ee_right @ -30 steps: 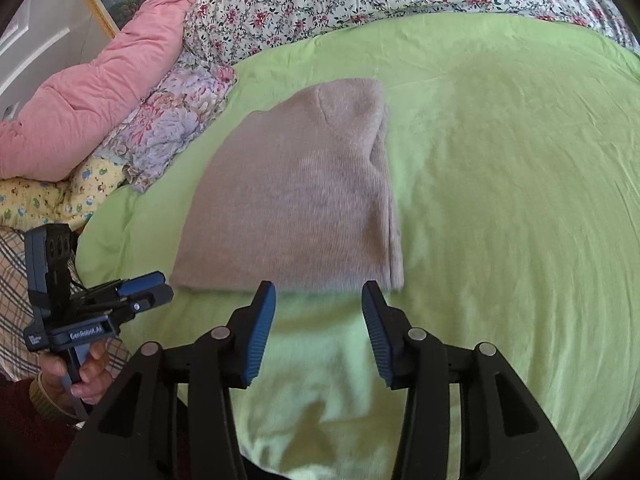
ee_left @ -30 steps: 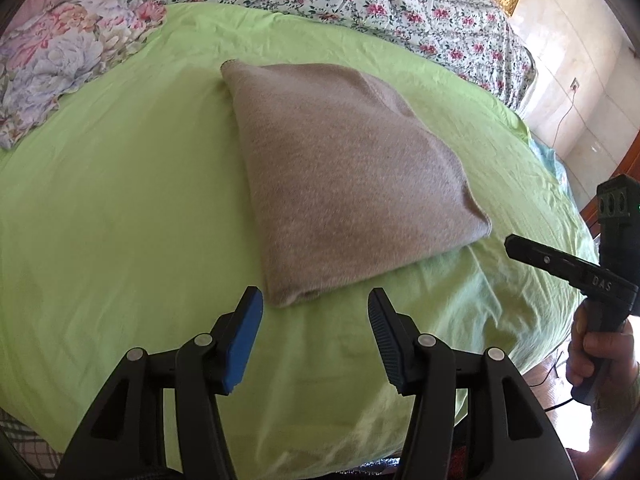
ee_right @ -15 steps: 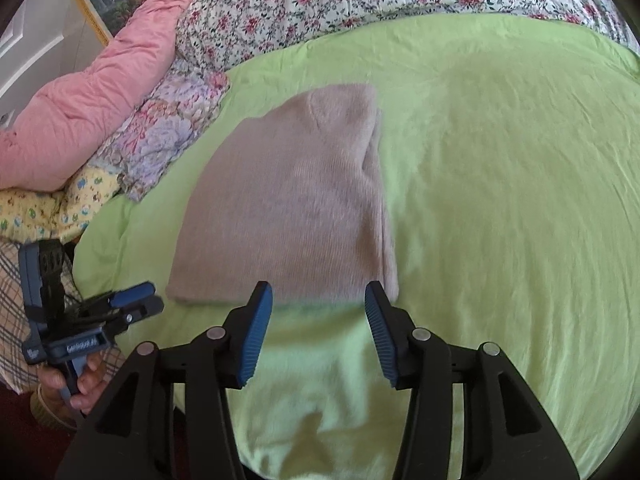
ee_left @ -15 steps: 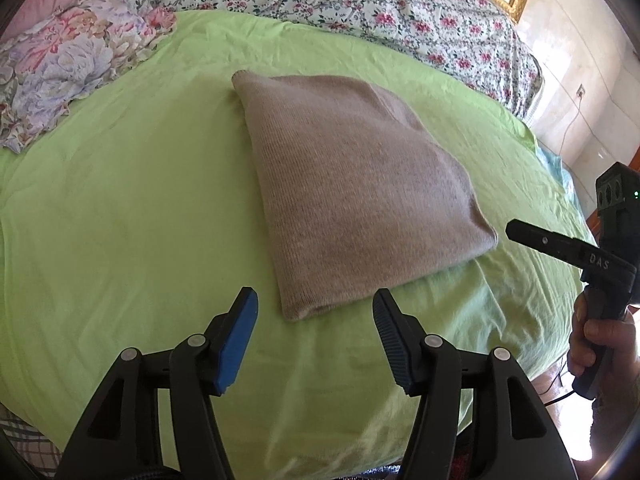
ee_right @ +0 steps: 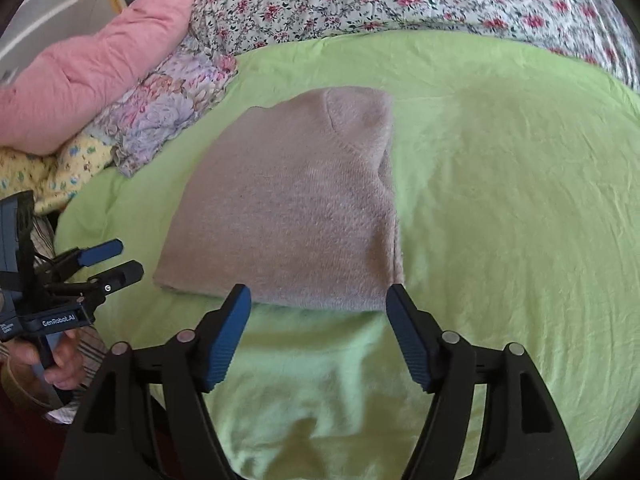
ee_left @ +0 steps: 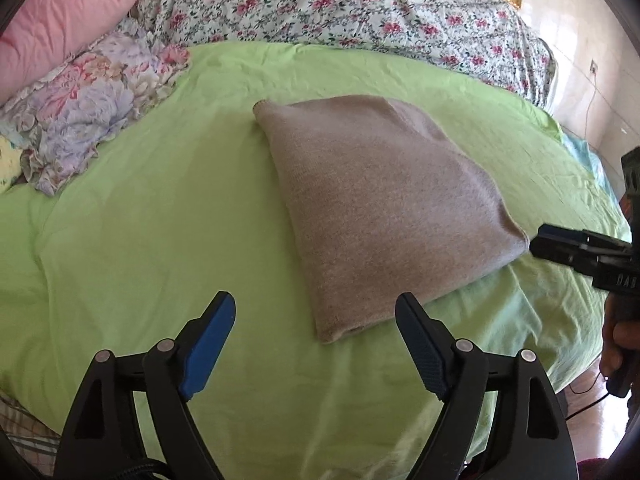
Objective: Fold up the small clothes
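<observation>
Left hand-held gripper open, empty, poised near folded beige knit garment lying flat mid-bed on green sheet; right hand-held gripper open, straddling its near edge, likely for next fold.

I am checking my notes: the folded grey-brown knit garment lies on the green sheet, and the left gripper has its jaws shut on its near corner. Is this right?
Not quite. The left gripper has its jaws open and holds nothing; the left wrist view shows them spread apart in front of the garment's near corner. The folded grey-brown knit garment does lie on the green sheet.
</observation>
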A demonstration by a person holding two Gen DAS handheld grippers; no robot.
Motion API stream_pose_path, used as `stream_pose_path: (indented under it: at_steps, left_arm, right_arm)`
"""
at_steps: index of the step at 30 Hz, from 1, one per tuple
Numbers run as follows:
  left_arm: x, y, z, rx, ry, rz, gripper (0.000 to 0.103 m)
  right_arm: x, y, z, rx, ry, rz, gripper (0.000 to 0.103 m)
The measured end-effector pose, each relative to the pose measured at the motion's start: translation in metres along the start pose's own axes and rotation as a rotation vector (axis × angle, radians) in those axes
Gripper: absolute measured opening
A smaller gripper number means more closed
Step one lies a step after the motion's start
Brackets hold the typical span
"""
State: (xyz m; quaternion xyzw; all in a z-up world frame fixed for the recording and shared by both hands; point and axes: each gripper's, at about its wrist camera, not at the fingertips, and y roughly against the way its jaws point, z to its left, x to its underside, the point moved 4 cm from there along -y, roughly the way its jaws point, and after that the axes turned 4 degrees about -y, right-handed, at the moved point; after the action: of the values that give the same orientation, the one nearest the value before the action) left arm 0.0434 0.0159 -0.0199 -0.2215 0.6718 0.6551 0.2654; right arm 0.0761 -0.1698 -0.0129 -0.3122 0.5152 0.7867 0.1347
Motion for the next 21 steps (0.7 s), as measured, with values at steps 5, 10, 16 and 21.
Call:
stream_pose_path:
  at_steps: [5, 10, 16, 21]
  left_arm:
    - [-0.006, -0.013, 0.013, 0.035, 0.075, 0.026, 0.083]
    - [-0.022, -0.028, 0.021, 0.016, 0.087, 0.029, 0.083]
    - [-0.058, -0.065, 0.041, 0.142, 0.202, 0.064, 0.083]
    - [-0.067, -0.101, 0.052, 0.301, 0.33, 0.131, 0.084]
  right_arm:
    - [-0.032, -0.016, -0.021, -0.045, -0.075, -0.043, 0.071]
    - [-0.068, -0.051, -0.048, -0.104, -0.194, -0.03, 0.057]
    - [-0.077, -0.079, -0.052, -0.168, -0.244, 0.036, 0.037]
    - [-0.071, -0.083, -0.058, -0.217, -0.285, 0.047, 0.037]
